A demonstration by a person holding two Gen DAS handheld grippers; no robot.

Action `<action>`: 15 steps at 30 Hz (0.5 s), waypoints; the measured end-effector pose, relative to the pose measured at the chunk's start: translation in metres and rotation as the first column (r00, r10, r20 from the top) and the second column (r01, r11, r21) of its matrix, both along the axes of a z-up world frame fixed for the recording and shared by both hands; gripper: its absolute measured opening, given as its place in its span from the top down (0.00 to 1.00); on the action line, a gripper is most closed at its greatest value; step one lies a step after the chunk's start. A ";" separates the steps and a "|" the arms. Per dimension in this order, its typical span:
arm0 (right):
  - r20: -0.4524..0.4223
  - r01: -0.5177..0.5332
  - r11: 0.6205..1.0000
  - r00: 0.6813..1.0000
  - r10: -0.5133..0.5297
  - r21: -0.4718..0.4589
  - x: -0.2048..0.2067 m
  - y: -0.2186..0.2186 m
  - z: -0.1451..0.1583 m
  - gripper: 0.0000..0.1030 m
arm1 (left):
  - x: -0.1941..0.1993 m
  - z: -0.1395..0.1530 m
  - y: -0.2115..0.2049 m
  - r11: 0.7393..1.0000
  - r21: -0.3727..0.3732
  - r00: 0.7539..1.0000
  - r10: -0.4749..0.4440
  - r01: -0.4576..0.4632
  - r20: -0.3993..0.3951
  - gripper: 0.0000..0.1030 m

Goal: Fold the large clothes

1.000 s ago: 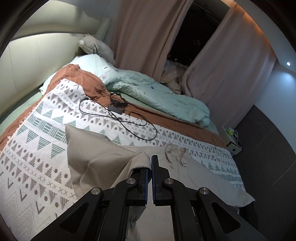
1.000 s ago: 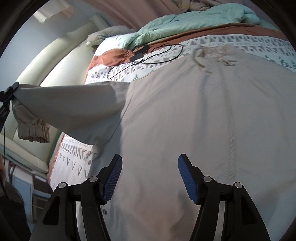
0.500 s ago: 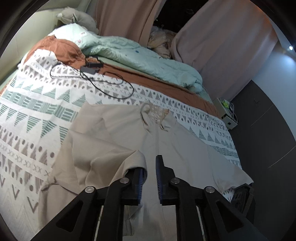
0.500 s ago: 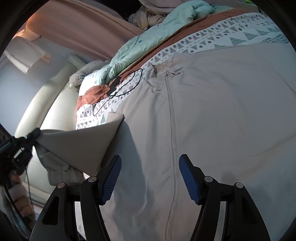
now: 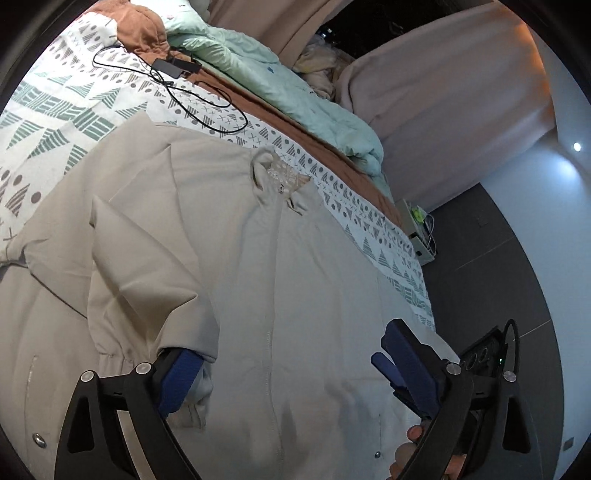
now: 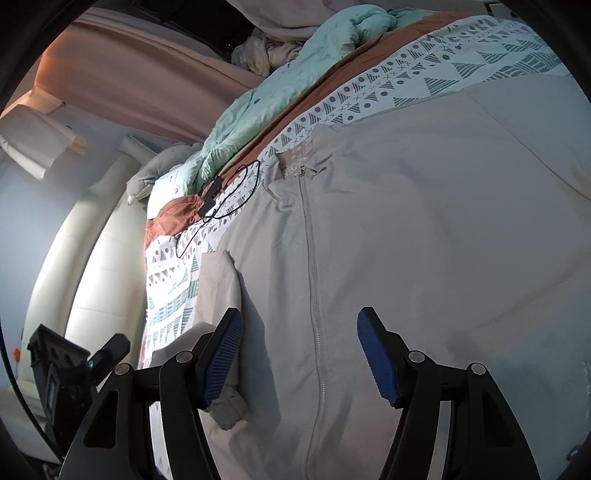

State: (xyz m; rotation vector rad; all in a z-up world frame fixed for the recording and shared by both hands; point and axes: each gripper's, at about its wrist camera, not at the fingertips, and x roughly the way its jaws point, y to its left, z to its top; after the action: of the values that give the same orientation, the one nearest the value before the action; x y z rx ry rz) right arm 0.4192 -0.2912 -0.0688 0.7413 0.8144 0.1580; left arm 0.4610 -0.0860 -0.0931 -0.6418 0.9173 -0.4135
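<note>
A large beige zip-up jacket (image 5: pixel 295 280) lies front-up on the patterned bedspread (image 5: pixel 66 110); it also fills the right wrist view (image 6: pixel 424 240). Its left sleeve (image 5: pixel 147 280) is folded in over the body, cuff resting by my left gripper's left finger. My left gripper (image 5: pixel 291 373) is open wide above the zipper, holding nothing. My right gripper (image 6: pixel 299 354) is open and empty over the jacket's lower front, straddling the zipper (image 6: pixel 314 280). The right gripper also shows at the left wrist view's lower right edge.
A black charger and cable (image 5: pixel 173 70) lie on the bedspread beyond the collar. A mint duvet (image 5: pixel 295 92) and rust blanket (image 5: pixel 144 33) are bunched at the far side. Curtains (image 5: pixel 443 103) hang behind. A small box (image 5: pixel 417 229) sits on the dark floor beside the bed.
My left gripper has carried the sleeve across onto the jacket body, opened wide and let it go. The right gripper stayed open and shifted slightly over the zipper.
</note>
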 end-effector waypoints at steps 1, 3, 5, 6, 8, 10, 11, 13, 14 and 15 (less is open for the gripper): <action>0.002 0.003 1.000 1.000 -0.003 -0.012 -0.001 0.001 0.002 0.37 | -0.003 -0.001 0.002 1.000 0.009 1.000 0.004 -0.004 -0.006 0.08; 0.008 -0.001 0.999 1.000 0.001 -0.034 -0.003 0.005 0.005 0.37 | -0.006 0.000 0.005 1.000 -0.002 1.000 0.007 -0.007 -0.022 0.08; 0.019 -0.009 0.999 1.000 0.010 -0.049 -0.005 0.009 0.009 0.37 | -0.014 -0.003 0.009 0.999 -0.035 1.000 -0.002 0.001 -0.027 0.08; 0.026 -0.012 0.998 1.000 0.013 -0.062 -0.007 0.011 0.012 0.37 | -0.019 -0.004 0.008 0.999 -0.036 1.000 -0.013 0.012 -0.028 0.08; 0.037 -0.004 0.996 0.999 0.007 -0.093 -0.011 0.014 0.017 0.37 | -0.026 -0.008 0.009 0.999 -0.025 0.999 -0.037 0.036 -0.040 0.08; 0.041 0.012 0.994 0.999 -0.007 -0.112 -0.016 0.014 0.021 0.37 | -0.032 -0.010 0.014 0.997 -0.038 0.997 -0.061 0.060 -0.046 0.08; 0.044 0.016 0.993 0.999 -0.011 -0.121 -0.019 0.014 0.023 0.37 | -0.037 -0.008 0.020 0.998 -0.041 0.997 -0.059 0.057 -0.040 0.08; 0.050 0.017 0.988 0.999 -0.010 -0.154 -0.026 0.018 0.027 0.37 | -0.047 -0.002 0.038 1.000 -0.013 1.000 -0.022 0.022 -0.011 0.08; 0.052 0.013 0.985 0.999 -0.004 -0.173 -0.029 0.021 0.028 0.37 | -0.053 0.001 0.048 1.000 0.006 1.000 0.006 -0.006 0.007 0.08; 0.054 0.004 0.980 0.999 0.007 -0.196 -0.032 0.025 0.030 0.37 | -0.057 0.003 0.058 0.999 0.023 0.999 0.036 -0.036 0.020 0.08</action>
State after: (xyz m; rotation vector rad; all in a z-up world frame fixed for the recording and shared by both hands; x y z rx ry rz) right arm 0.3867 -0.2662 -0.0385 0.5478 0.7665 0.0967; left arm 0.4044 -0.0279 -0.0897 -0.6307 0.8901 -0.3755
